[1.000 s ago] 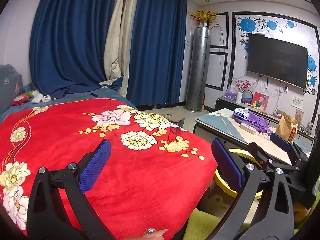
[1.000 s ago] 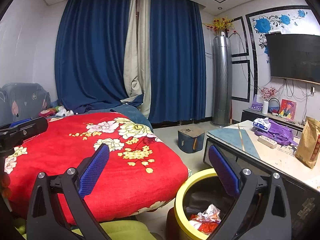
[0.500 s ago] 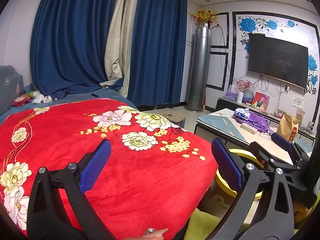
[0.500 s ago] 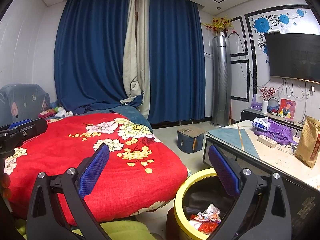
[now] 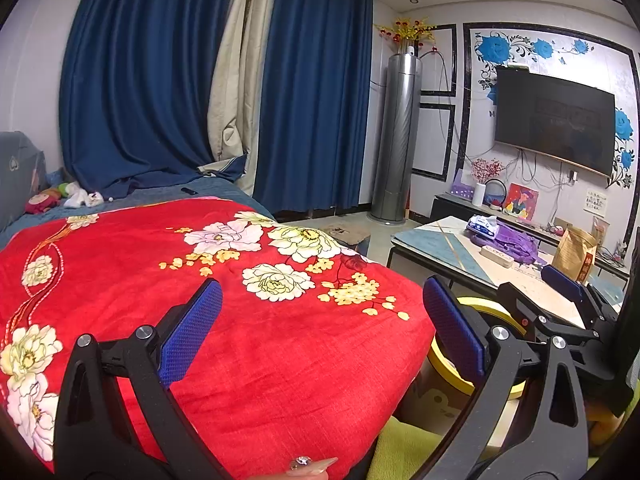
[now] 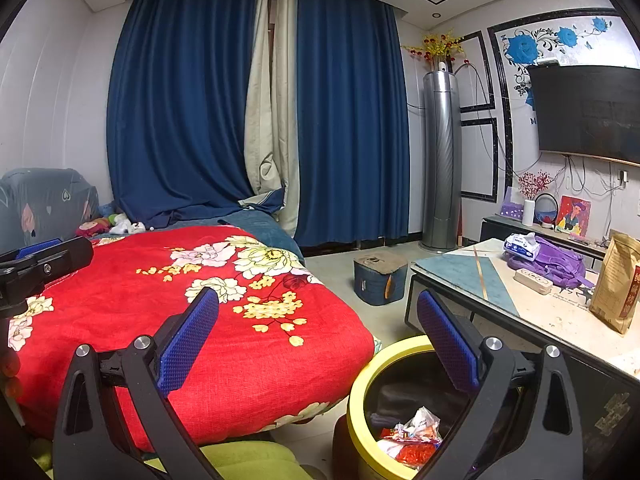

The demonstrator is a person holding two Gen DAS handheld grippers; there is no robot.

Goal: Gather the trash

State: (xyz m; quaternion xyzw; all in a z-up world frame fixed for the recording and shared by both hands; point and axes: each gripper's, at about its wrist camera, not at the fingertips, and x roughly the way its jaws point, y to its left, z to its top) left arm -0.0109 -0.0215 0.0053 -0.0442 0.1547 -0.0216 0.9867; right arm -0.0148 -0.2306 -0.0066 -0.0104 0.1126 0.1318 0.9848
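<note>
Hovering empty with jaws wide apart, the left gripper (image 5: 320,320) and right gripper (image 6: 318,330) should look around slowly. Crinkly red-and-white wrappers (image 6: 412,432) lie inside the round yellow-rimmed bin (image 6: 356,412) beside the red flowered bed (image 6: 160,300).

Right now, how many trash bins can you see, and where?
1. The yellow-rimmed bin stands on the floor between the red blanket's corner and the coffee table, with wrappers inside. Both grippers' jaws are open and empty. Others may be hidden behind furniture.
</note>
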